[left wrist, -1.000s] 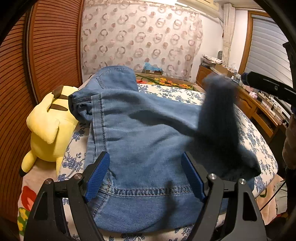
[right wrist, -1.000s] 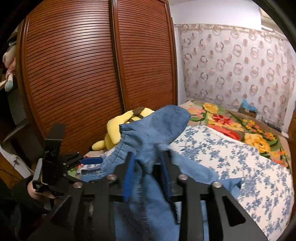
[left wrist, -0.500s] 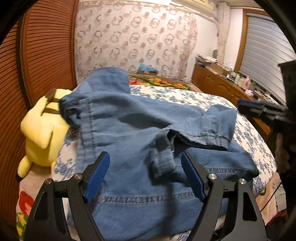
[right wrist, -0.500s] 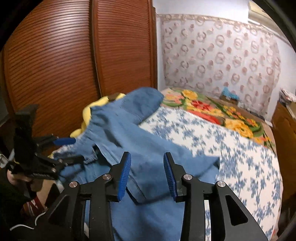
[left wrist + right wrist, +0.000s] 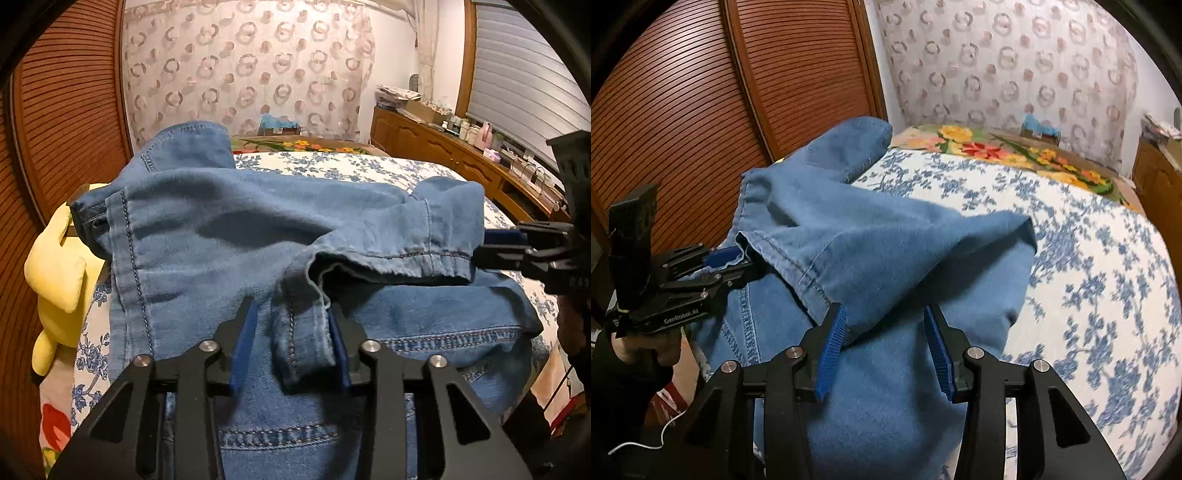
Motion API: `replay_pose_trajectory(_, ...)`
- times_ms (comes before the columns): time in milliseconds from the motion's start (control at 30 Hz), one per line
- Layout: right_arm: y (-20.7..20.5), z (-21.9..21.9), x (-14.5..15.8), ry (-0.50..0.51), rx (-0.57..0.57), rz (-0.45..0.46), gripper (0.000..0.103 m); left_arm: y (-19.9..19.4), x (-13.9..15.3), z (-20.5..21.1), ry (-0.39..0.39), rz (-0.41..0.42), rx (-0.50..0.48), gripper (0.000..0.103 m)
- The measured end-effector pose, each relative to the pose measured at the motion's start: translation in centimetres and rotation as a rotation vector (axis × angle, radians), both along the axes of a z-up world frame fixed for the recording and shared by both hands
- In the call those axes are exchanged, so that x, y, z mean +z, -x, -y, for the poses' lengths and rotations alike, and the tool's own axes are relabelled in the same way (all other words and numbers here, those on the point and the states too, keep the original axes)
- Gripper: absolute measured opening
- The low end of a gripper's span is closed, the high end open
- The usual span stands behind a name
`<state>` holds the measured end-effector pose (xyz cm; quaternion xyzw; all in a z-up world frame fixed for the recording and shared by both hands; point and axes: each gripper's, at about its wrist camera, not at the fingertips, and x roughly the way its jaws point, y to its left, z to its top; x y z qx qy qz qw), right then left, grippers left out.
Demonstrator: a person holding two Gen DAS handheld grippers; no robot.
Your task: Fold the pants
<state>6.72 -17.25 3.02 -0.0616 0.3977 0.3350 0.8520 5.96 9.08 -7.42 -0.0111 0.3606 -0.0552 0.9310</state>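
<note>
Blue jeans (image 5: 207, 251) lie on the bed with one leg folded back across them. The cuff (image 5: 406, 254) of that leg runs across to a rolled corner (image 5: 303, 339). My left gripper (image 5: 295, 343) has that corner between its blue pads; its jaws are closing and the denim fills the gap. From the right wrist view, the left gripper (image 5: 738, 264) is clamped on the cuff's edge. My right gripper (image 5: 886, 350) hovers over the folded leg (image 5: 905, 251), jaws opening, pads clear of the cloth. It also shows as the right gripper (image 5: 484, 247) at the cuff's far end.
A yellow plush toy (image 5: 55, 266) lies at the bed's left edge by slatted wooden wardrobe doors (image 5: 701, 110). The bed cover (image 5: 1089, 277) is blue-flowered, with a floral blanket (image 5: 997, 151) beyond. A wooden dresser (image 5: 443, 147) runs along the right wall. A person's hand (image 5: 639, 350) holds the left gripper.
The right gripper let go of the raised pant leg, which dropped across the jeans, and then sank with its jaws widening. The left gripper moved forward and closed around the cuff corner.
</note>
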Motion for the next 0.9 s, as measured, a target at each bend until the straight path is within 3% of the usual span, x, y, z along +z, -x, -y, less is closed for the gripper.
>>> replay_pose_trajectory(67, 0.1, -0.3, -0.1, -0.017, 0.009, -0.026, 0.046, -0.2, 0.1, -0.1, 0.015, 0.004, -0.014, 0.021)
replay_pose_trajectory(200, -0.1, -1.4, 0.1, -0.020, 0.029, -0.031, 0.045, -0.3, 0.4, 0.0, 0.011, 0.012, -0.020, 0.011)
replay_pose_trajectory(233, -0.3, -1.6, 0.3, -0.025, 0.033, -0.034, 0.039, -0.1, 0.7, 0.0, 0.012, 0.023, -0.019, 0.009)
replay_pose_trajectory(267, -0.5, -1.9, 0.6, -0.032, 0.045, -0.033, 0.013, 0.0, 1.0, 0.0, 0.016, 0.030, -0.018, 0.008)
replay_pose_trajectory(300, -0.6, -2.2, 1.0, -0.033, 0.061, -0.024, 0.004, 0.3, 1.6, 0.0, 0.020, 0.041, -0.020, 0.008)
replay_pose_trajectory(433, -0.8, -2.1, 3.7, -0.011, 0.049, 0.081, 0.001, 2.5, 4.7, 0.0, 0.034, 0.116, -0.028, 0.008)
replay_pose_trajectory(567, 0.0, -2.3, 8.4, -0.046, 0.071, 0.170, 0.001, 5.1, 8.4, 0.5, 0.056, 0.192, -0.057, 0.008)
replay_pose_trajectory(767, 1.0, -4.5, 14.8, -0.077, 0.134, 0.284, 0.001, 7.4, 10.8, -0.1, 0.091, 0.221, -0.075, 0.008)
replay_pose_trajectory(900, 1.1, -6.8, 16.1, -0.121, 0.185, 0.283, 0.001, 9.2, 11.1, -0.8, 0.109, 0.222, -0.070, 0.008)
